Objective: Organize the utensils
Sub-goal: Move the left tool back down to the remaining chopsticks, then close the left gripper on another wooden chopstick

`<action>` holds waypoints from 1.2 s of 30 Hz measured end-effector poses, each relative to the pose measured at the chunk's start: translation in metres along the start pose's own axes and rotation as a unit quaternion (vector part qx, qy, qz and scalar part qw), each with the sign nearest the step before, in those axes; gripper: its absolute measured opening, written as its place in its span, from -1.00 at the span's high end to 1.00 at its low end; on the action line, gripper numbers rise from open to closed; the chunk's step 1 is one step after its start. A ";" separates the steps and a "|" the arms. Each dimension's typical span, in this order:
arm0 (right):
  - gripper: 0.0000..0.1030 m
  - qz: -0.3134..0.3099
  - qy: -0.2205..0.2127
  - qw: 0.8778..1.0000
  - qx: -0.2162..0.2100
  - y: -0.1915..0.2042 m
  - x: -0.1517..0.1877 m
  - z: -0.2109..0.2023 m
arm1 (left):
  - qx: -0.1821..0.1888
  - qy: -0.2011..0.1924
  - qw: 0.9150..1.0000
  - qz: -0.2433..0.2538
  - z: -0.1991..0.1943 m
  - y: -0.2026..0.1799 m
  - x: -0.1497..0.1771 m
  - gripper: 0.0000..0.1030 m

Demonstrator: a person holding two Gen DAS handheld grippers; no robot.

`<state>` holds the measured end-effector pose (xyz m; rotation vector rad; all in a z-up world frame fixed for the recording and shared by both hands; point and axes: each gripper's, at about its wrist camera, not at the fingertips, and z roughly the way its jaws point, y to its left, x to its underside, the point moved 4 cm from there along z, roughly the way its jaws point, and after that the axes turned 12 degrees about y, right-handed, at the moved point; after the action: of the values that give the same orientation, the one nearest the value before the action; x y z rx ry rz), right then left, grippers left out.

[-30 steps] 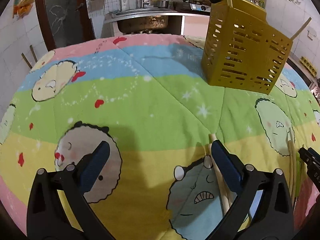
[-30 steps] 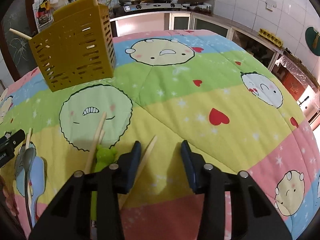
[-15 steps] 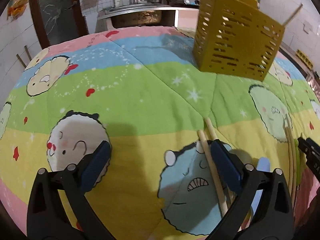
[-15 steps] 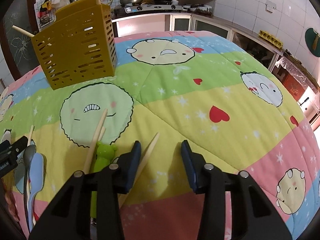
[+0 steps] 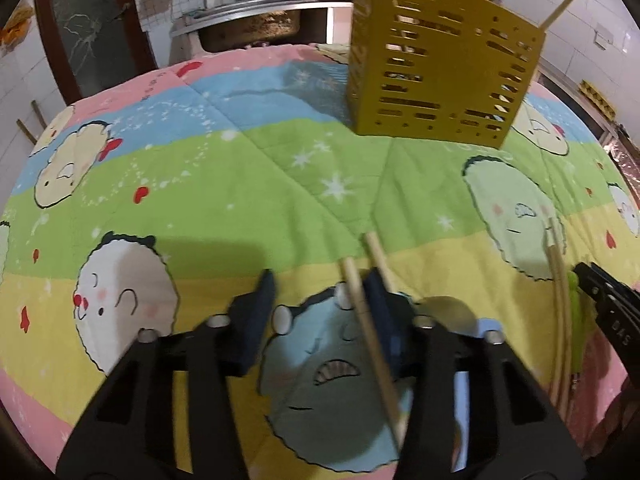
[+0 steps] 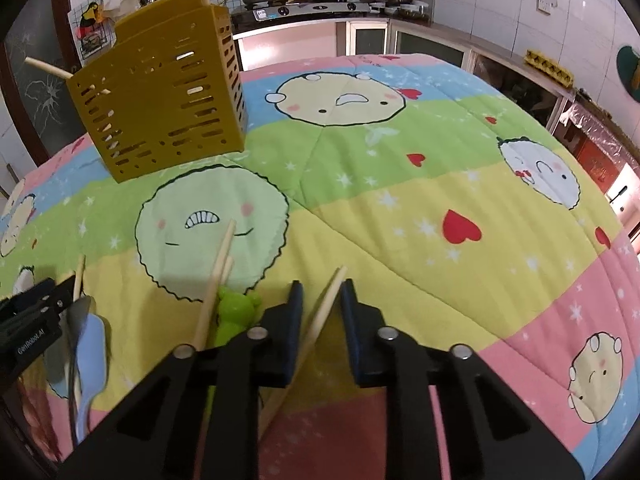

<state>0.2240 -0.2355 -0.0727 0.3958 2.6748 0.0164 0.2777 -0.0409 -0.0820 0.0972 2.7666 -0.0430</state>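
A yellow slotted utensil holder stands on the cartoon quilt with chopsticks poking out of it. My left gripper is closing; one wooden chopstick lies between its jaws near the right pad, untouched by the left pad. A second chopstick runs behind the right finger. My right gripper is also closing, with a single chopstick between its pads and a small gap still showing on each side.
Between the two grippers lie a pair of chopsticks, a green-handled utensil, a metal spoon and a light blue spoon. A kitchen counter with a sink and stove stands beyond the quilt.
The left gripper shifted right over the chopsticks and its jaws narrowed sharply around one. The right gripper stayed put and its jaws narrowed around its chopstick.
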 end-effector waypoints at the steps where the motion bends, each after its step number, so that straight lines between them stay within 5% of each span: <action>1: 0.72 0.002 0.001 1.000 -0.002 0.000 -0.001 0.001 | 0.001 0.004 1.000 0.003 0.000 -0.003 -0.001 0.41; 9: 0.82 0.013 0.004 1.000 -0.009 0.004 -0.022 0.008 | 0.001 0.016 1.000 0.002 0.002 -0.010 -0.011 0.83; 18: 0.86 0.007 -0.037 0.999 -0.020 0.004 -0.033 -0.017 | 0.032 -0.002 0.999 -0.010 -0.006 -0.004 -0.016 0.86; 36: 0.89 -0.022 -0.187 0.981 -0.045 0.002 -0.045 -0.111 | 0.041 -0.176 0.983 0.016 -0.115 -0.009 -0.025 0.89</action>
<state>0.2164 -0.2404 0.0471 0.2799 2.3012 0.0451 0.2584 -0.0462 0.0344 0.1417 2.4095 -0.1517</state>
